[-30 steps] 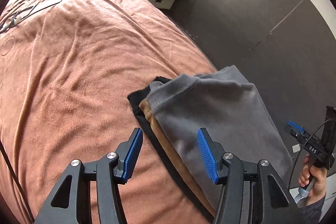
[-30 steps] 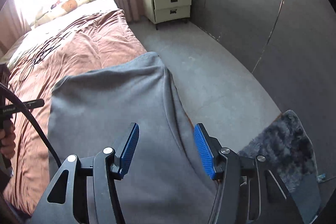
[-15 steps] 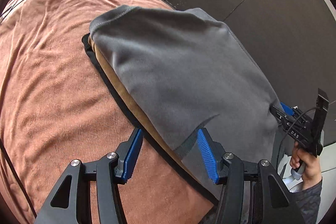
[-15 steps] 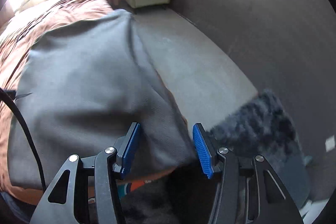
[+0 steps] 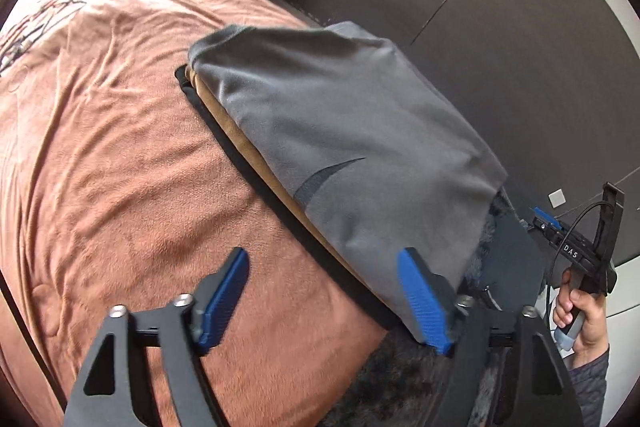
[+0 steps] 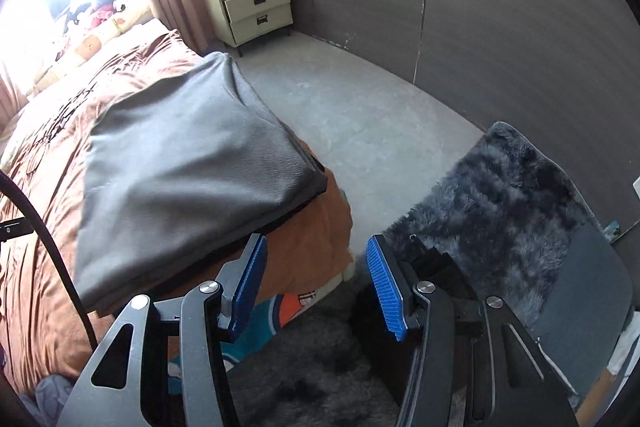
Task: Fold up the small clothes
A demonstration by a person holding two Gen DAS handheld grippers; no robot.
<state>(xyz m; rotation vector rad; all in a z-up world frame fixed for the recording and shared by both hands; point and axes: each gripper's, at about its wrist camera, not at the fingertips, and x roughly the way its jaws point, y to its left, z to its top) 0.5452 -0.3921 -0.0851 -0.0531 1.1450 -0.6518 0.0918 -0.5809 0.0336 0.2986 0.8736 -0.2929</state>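
Note:
A folded grey garment [image 5: 344, 131] with a dark swoosh mark lies on top of a tan piece and a black piece [image 5: 224, 139], stacked at the right edge of the brown bed cover [image 5: 112, 147]. My left gripper [image 5: 324, 301] stands open just short of the stack's near corner, with nothing between its blue pads. In the right wrist view the same grey garment [image 6: 192, 167] rests flat on the bed corner. My right gripper [image 6: 316, 285] is open and empty, below and to the right of the stack, over the bed's edge.
A dark fluffy rug [image 6: 504, 203] lies on the grey floor [image 6: 360, 107] beside the bed. A cream nightstand [image 6: 254, 13] stands by the dark wall panels. A person's hand [image 5: 580, 311] grips the right gripper's handle. A black cable [image 6: 48, 239] crosses the bed.
Both grippers have drawn back from the grey garment. The right gripper was over its corner and now sits off the bed edge. The stack lies still.

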